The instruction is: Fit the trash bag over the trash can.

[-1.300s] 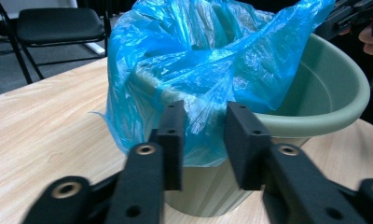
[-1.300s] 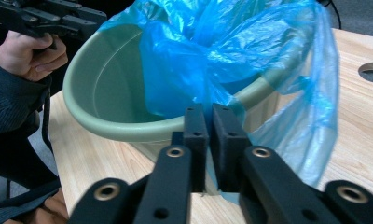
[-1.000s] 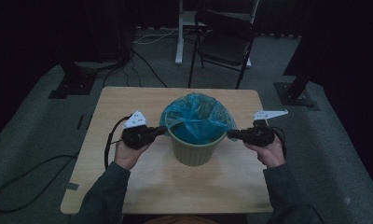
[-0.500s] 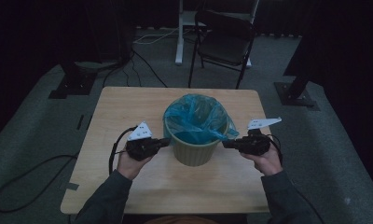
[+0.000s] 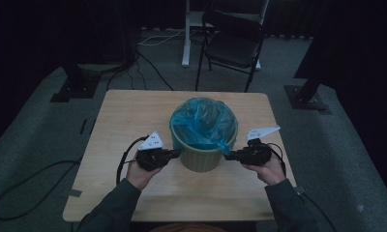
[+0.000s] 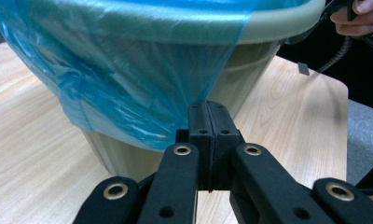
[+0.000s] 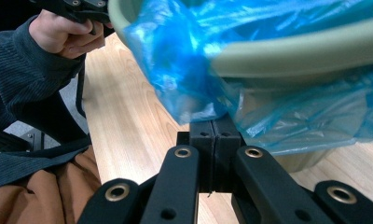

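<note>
A pale green bin (image 5: 201, 162) stands mid-table, lined with a blue plastic bag (image 5: 201, 123) folded over its rim. My left gripper (image 5: 175, 153) is at the bin's left side, low against the wall. In the left gripper view its jaws (image 6: 208, 109) are shut, and the bag (image 6: 128, 84) is drawn taut into them below the rim of the bin (image 6: 254, 74). My right gripper (image 5: 229, 155) is at the bin's right side. The right gripper view shows it (image 7: 212, 127) shut on the bag's hanging edge (image 7: 184, 65), under the bin's rim (image 7: 292, 51).
The wooden table (image 5: 128, 111) has bare room all around the bin. A black folding chair (image 5: 232, 43) stands beyond its far edge. Stand bases (image 5: 70, 89) and cables lie on the grey floor. The other hand (image 7: 63, 32) shows in each gripper view.
Both hands have come down and toward the table's near edge beside the bin, drawing the bag's edge lower along the bin's sides. Both grippers stayed shut.
</note>
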{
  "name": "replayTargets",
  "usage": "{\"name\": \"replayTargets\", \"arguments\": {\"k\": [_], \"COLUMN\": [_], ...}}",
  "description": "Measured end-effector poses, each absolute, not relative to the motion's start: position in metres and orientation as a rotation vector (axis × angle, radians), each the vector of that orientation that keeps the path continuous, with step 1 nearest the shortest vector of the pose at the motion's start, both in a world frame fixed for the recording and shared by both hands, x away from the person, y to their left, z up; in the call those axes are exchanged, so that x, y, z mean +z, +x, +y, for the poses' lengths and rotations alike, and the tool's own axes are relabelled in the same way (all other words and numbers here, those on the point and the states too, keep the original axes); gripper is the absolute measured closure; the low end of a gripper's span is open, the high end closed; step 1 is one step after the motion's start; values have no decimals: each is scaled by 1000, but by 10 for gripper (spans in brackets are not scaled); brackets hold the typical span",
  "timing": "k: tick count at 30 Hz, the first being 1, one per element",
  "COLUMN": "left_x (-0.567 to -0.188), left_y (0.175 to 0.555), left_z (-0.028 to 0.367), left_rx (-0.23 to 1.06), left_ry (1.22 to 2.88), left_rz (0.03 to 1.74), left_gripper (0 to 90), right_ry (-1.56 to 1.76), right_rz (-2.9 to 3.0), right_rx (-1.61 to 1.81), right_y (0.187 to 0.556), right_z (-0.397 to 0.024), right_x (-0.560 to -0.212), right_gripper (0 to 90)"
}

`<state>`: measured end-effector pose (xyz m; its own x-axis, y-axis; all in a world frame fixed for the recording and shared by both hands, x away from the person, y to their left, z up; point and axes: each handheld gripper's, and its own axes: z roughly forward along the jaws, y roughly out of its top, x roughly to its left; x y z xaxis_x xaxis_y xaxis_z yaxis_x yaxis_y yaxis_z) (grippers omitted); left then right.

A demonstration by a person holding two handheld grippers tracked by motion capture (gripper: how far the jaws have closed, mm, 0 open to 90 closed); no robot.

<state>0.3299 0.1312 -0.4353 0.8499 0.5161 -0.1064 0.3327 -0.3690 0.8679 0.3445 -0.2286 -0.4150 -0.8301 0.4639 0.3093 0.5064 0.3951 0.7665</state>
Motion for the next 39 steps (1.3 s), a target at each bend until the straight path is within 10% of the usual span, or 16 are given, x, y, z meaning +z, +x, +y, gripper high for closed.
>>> {"name": "replayTargets", "arguments": {"k": [12,19,39], "left_x": [-442,-448,-466], "left_y": [324,328,331], "left_z": [123,125,109], "left_rx": [197,196,158], "left_ry": [1997,2012,2084], "left_rz": [585,615,615], "left_gripper": [897,893,883], "right_ry": [-876,-896,-845], "right_rz": [-2582,-2603,-2722], "right_rx": [-1432,-1508,-1646], "right_y": [339,336,322], "right_z": [-230,-240,-235], "right_x": [-421,-406,-366], "right_gripper": [870,614,539]}}
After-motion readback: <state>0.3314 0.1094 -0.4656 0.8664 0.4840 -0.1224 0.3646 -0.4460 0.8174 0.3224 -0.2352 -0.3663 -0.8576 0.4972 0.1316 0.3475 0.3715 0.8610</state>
